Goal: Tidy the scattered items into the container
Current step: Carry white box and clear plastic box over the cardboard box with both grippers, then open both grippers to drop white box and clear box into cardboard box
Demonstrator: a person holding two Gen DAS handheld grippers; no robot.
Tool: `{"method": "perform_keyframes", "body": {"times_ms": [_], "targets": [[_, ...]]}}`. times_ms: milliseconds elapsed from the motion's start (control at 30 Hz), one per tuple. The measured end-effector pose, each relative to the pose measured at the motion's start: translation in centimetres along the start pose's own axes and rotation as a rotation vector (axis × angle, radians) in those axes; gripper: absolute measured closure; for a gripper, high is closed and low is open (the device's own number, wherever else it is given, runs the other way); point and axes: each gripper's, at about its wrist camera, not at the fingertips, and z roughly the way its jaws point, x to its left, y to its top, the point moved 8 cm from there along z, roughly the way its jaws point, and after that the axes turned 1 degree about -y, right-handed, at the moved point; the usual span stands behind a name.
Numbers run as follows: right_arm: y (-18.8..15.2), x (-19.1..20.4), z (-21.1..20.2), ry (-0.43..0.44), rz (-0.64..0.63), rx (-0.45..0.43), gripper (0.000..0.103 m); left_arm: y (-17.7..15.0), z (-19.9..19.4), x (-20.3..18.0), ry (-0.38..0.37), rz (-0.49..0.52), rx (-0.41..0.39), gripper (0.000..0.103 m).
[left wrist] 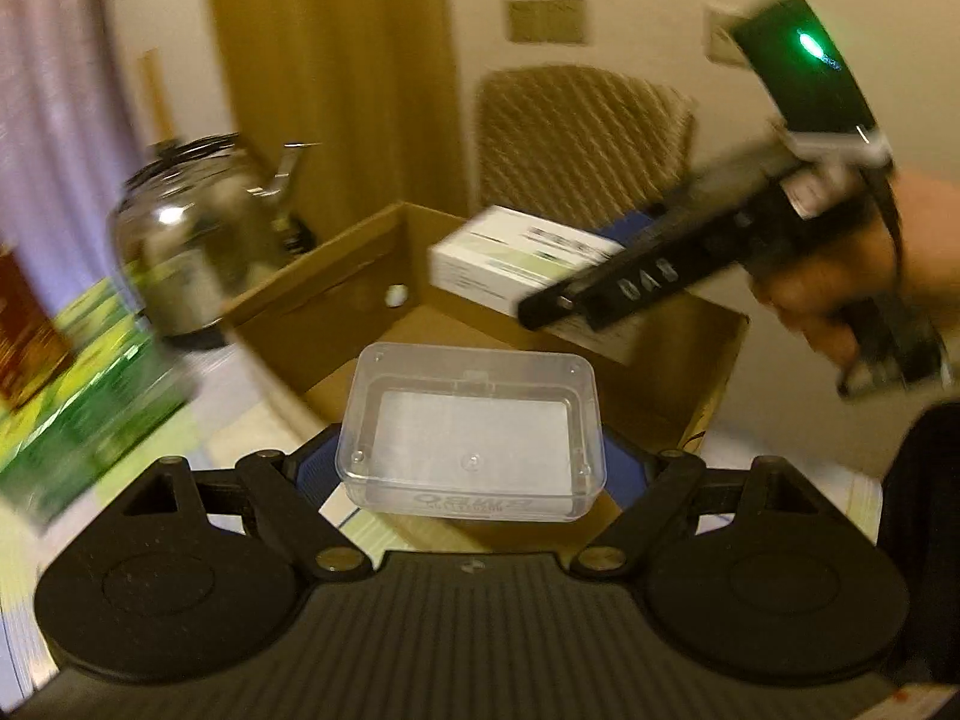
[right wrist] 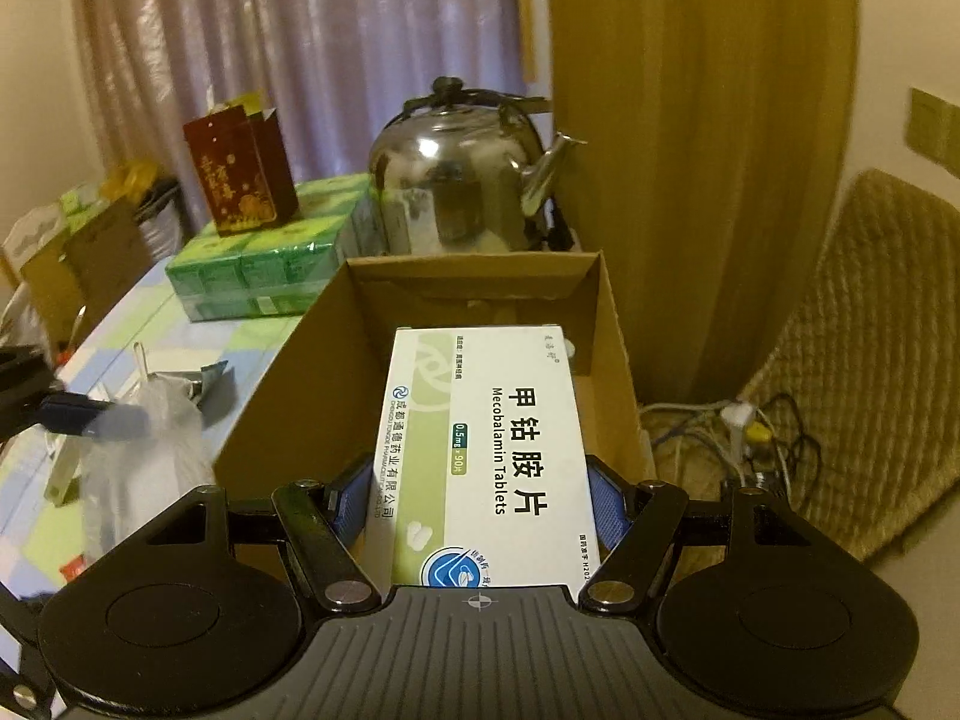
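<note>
the left gripper (left wrist: 471,474) is closed on a clear plastic case (left wrist: 471,435), blue pads pressing its two short sides; the case is empty, open side toward the camera, held above the near edge of the cardboard box (left wrist: 336,294), which fills the centre of the left wrist view; the right gripper (right wrist: 480,498) is clamped on a white medicine box (right wrist: 486,456) printed "mecobalamin tablets", blue pads on both long sides; in the right wrist view the medicine box extends toward 12 o'clock over the open cardboard box (right wrist: 282,384); in the left wrist view the same medicine box (left wrist: 516,258) appears at 1 o'clock, above the far part of the cardboard box, with the right gripper (left wrist: 600,288) entering from 3 o'clock and a hand (left wrist: 840,288) around its handle; whether the medicine box touches the carton floor cannot be told; a small white item (left wrist: 396,295) lies against the inner wall of the cardboard box at 11 o'clock; a steel kettle (right wrist: 462,180) stands just beyond the cardboard box at 12 o'clock in the right wrist view; a green shrink-wrapped pack (right wrist: 264,258) lies at 10 o'clock beside the kettle, with a dark red gift bag (right wrist: 240,168) upright on top of it; a thin plastic bag (right wrist: 144,444) rests on the checked counter (right wrist: 264,336) at 9 o'clock; a woven chair back (left wrist: 582,138) stands at 1 o'clock behind the cardboard box; the left wrist view is motion-blurred at its left edge.
</note>
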Motion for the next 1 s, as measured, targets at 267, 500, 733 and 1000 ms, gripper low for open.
{"method": "perform_keyframes", "body": {"times_ms": [267, 500, 733, 1000], "targets": [[0.6, -0.9, 3.8, 0.060, -0.226, 0.074, 0.035, 0.9, 4.3, -0.9, -0.147, 0.205, 0.100, 0.020], [-0.5, 0.3, 6.8, 0.065, -0.487, 0.170, 0.035, 0.3, 6.9, -0.8, -0.215, 0.344, 0.191, 0.020], [-3.2, 1.3, 9.1, 0.055, -0.700, 0.277, 0.035, -0.8, 8.8, -1.0, -0.259, 0.422, 0.271, 0.020], [-6.3, 1.9, 10.6, 0.099, -0.803, 0.408, 0.035, -0.5, 10.0, -1.0, -0.293, 0.423, 0.333, 0.020]]}}
